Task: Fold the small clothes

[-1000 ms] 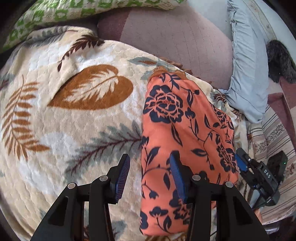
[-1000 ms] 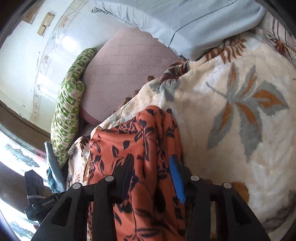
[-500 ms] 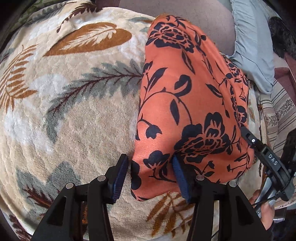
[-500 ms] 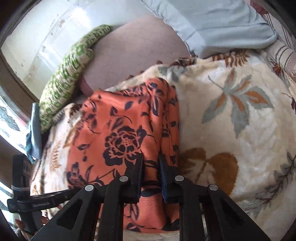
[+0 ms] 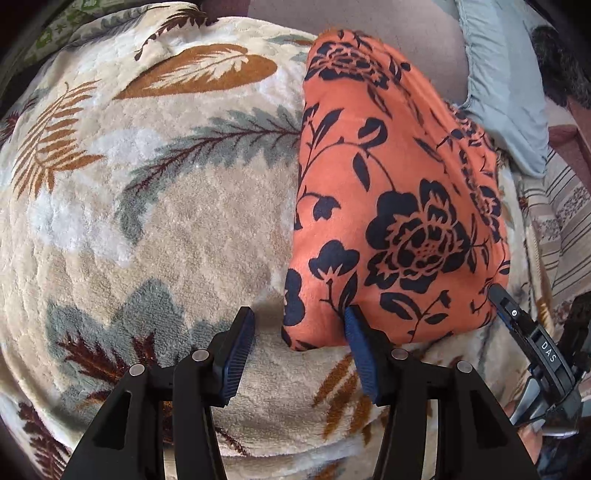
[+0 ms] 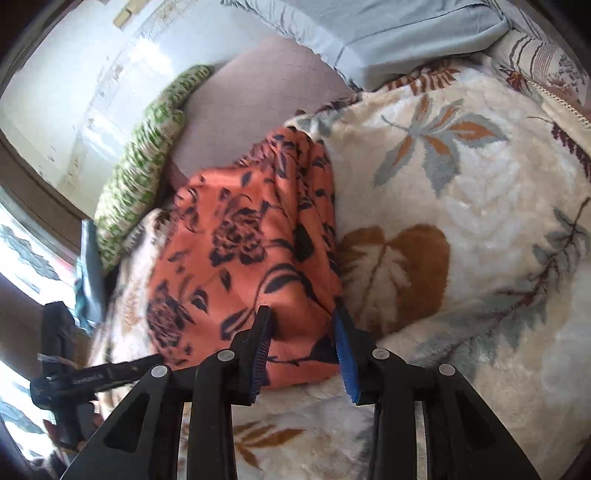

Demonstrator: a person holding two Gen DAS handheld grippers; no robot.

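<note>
on the bed, over a plush leaf-print blanket (image 5: pixel 155 229), lies the orange floral garment (image 5: pixel 388 206), already doubled into a long narrow strip. its near end sits close to the blanket's near edge; its far end reaches toward the mauve cushion (image 6: pixel 251 107) and the pale blue pillow (image 6: pixel 388 33) at the head of the bed.

the left tool (image 5: pixel 299 347) is released, its jaws having just eased wider; the near corner of the strip lies in the gap, one blue pad against the hem and the other standing clear over the blanket. the right tool (image 6: pixel 303 350) has just let go as well, jaws spread again, straddling the other near corner without pinching it. nothing is gripped by either.

the cloth looks thin, light and limp, with a slight sheen that suggests it may slide layer over layer. it should bend with no resistance and hold no shape of its own, so a lifted edge will likely sag between the two holds. the sensible places to take it are the two near corners, catching every layer of the stack at once; a shallow bite risks peeling off only the top ply. the plush pile beneath may drag at the bottom layer.
</note>
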